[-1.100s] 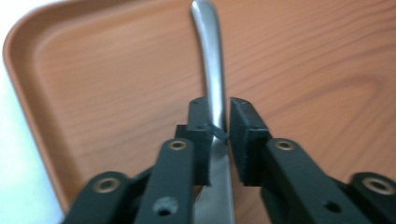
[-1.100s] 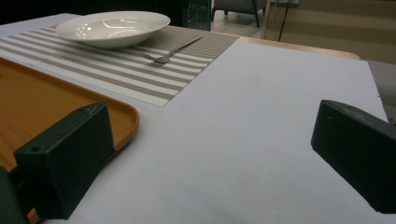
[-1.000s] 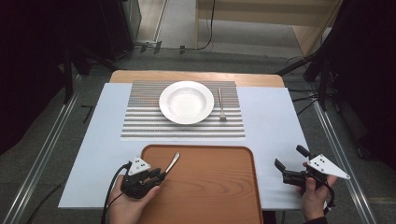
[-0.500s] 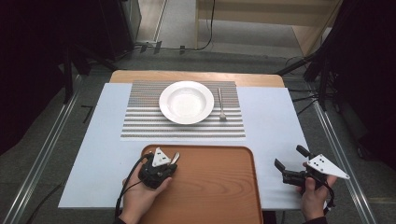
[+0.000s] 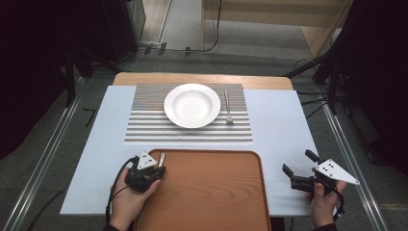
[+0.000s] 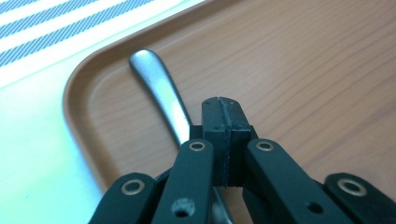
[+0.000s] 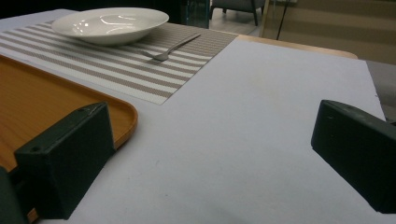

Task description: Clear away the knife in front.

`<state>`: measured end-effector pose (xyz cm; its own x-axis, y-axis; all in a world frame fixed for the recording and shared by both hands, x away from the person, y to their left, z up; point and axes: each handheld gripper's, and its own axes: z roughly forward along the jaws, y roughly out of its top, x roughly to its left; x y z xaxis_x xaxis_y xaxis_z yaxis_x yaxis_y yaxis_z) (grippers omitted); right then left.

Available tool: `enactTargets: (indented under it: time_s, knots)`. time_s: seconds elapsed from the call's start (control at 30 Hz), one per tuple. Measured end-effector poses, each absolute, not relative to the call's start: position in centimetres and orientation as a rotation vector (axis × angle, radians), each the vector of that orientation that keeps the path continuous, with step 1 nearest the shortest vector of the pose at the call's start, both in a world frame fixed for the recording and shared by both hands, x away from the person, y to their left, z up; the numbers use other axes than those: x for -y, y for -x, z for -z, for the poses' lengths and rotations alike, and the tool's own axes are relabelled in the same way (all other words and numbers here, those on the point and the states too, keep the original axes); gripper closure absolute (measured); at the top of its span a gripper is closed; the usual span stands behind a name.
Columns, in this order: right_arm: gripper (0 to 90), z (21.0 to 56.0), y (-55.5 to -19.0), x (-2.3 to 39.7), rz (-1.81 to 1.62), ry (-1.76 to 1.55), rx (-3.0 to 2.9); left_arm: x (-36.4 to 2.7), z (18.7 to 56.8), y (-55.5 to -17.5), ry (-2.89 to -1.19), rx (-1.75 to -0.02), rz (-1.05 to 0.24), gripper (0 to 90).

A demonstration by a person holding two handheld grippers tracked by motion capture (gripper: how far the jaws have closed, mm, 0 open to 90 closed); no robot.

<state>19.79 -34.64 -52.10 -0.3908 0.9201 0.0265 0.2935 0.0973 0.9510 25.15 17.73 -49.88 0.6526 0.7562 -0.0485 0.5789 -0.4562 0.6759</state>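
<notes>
White table covering [image 5: 284, 125] carries a striped placemat [image 5: 144, 122] with a white bowl-plate [image 5: 192, 105] and a fork [image 5: 228, 108] just right of it. Nearer the person lies a wooden tray [image 5: 211, 192]. At its far-left corner the left gripper [image 5: 155, 169] has its jaws pressed together over a metal utensil handle [image 6: 159, 88]; whether they pinch it, I cannot tell. Beside the tray's right edge the right gripper [image 5: 299, 168] hovers with jaws wide apart, holding nothing
</notes>
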Motion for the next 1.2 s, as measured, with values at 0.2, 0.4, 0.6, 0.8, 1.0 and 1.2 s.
enactTargets:
  time_s: [0.2, 0.4, 0.6, 0.8, 1.0, 1.2]
  knots:
    - [0.0, 52.1, -19.8, 34.6, -1.305, -1.195, -1.763, -18.9, 50.0, -24.9, -2.183, -1.019, -0.348, 89.6]
    - [0.0, 52.1, -19.8, 34.7, -1.299, -1.199, -1.758, -19.5, 50.1, -24.8, -2.161, -0.975, -0.339, 87.8]
    - [0.0, 52.1, -19.8, 34.7, -1.304, -1.216, -1.755, -20.7, 49.6, -24.6, -2.063, -0.958, -0.341, 63.3]
    - [0.0, 52.0, -19.8, 34.7, -1.287, -1.213, -1.764, -22.8, 49.1, -24.6, -1.962, -0.951, -0.331, 48.0]
    - [0.0, 51.9, -19.8, 34.6, -1.271, -1.213, -1.776, -24.9, 48.6, -24.7, -1.860, -0.983, -0.348, 30.6]
    - [0.0, 51.7, -19.8, 34.4, -1.249, -1.217, -1.788, -26.5, 48.3, -24.7, -1.781, -1.005, -0.375, 10.0]
